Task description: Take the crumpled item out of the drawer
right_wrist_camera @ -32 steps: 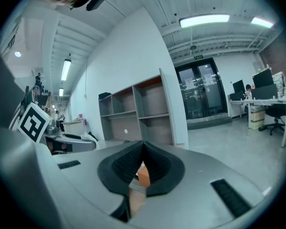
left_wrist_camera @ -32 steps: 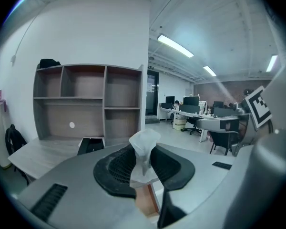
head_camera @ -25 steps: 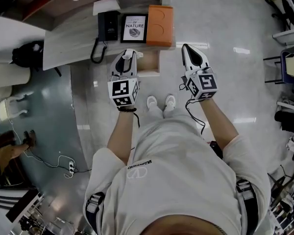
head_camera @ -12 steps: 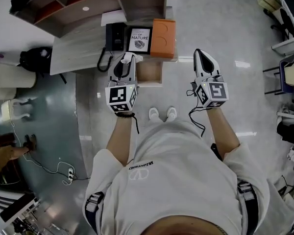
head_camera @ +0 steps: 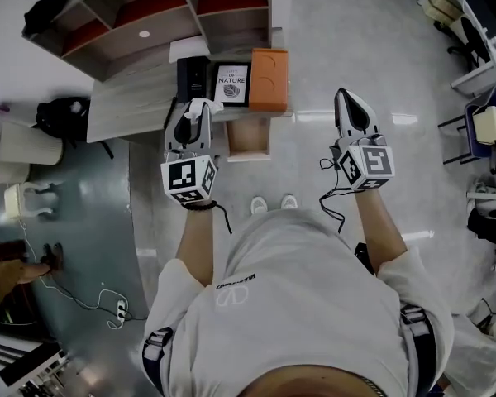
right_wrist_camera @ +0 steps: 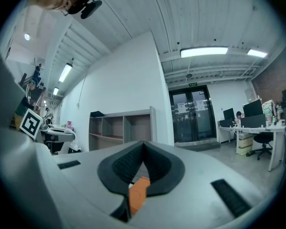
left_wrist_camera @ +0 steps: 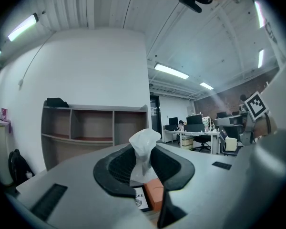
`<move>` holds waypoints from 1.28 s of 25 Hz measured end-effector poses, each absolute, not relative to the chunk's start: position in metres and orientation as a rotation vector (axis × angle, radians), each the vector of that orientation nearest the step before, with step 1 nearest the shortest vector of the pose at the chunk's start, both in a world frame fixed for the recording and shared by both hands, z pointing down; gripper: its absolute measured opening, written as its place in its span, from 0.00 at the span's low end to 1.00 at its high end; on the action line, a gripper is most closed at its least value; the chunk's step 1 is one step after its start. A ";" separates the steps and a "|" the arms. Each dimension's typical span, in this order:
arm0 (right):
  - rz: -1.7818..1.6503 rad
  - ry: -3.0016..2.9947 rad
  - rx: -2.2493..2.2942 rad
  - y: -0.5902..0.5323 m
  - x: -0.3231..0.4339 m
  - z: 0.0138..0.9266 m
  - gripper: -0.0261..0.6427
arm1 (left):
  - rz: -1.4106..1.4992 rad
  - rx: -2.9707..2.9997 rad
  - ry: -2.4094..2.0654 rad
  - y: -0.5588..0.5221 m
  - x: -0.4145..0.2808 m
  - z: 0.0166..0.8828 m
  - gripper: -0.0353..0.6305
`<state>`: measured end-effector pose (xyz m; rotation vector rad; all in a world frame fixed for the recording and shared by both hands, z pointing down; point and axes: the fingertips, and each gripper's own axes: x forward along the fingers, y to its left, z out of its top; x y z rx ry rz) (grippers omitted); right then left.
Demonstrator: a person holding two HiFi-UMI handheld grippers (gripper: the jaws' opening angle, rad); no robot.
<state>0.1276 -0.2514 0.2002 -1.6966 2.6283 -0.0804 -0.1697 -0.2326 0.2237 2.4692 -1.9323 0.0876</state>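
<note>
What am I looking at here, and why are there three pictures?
There is no robot: a person holds a two-jaw gripper in each hand. The top-down picture comes from a camera on the person's head. The other two come from cameras riding on the grippers, looking along their jaws. Below is a desk with a phone, a book and an orange box; its drawer is open. The left gripper is shut on a white crumpled item. The right gripper is shut and empty.
</note>
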 end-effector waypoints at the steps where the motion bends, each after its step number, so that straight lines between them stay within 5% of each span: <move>1: -0.072 2.619 -1.702 -0.251 0.130 0.197 0.04 | 0.077 2.471 -1.940 -0.231 -0.172 0.219 0.20; 32: -0.029 2.494 -1.796 -0.233 0.183 0.177 0.03 | -0.008 2.445 -2.085 -0.199 -0.203 0.192 0.20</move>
